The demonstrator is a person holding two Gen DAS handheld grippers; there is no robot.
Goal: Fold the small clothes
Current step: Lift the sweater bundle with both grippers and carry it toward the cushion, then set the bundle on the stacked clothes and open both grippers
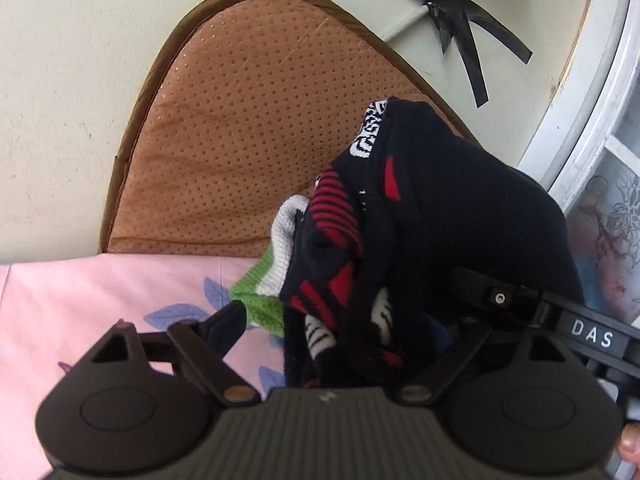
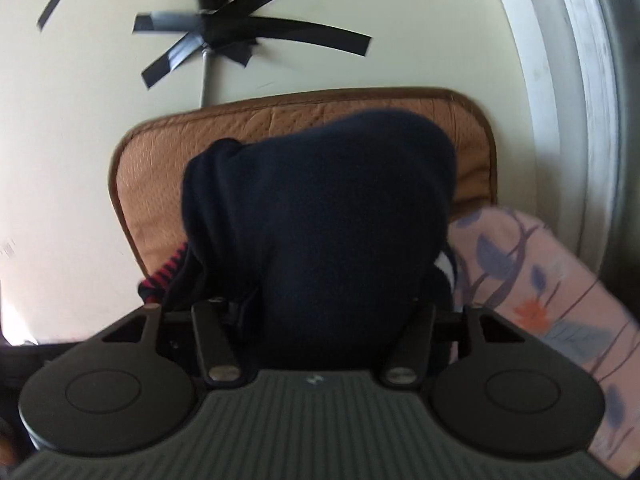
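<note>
A: Left wrist view first. Left gripper (image 1: pixel 344 300) tilts down, jaws spread wide; the navy garment (image 1: pixel 432 216) w/ red stripes bunches between them, but pads pressing? Can't tell.
B: What's under it?
A: Tan perforated mat (image 1: pixel 224 132) on the pale table (image 1: pixel 60 80); garment sits at the mat's right edge, over a green-white knit (image 1: pixel 268 284). Pink floral cloth (image 1: pixel 120 292) covers the near edge. Mat's left half is bare, room there.
B: Hidden bits?
A: Right finger is mostly buried in fabric. Black tape strips (image 1: pixel 460 12) at the far right corner.
B: Right wrist view?
A: Blurry. Right gripper (image 2: pixel 320 304) points slightly down, jaws mid-width; navy cloth fills the gap and hides both tips, so grip can't be told. The garment blocks most of the mat; only the mat's far and left borders show.
</note>
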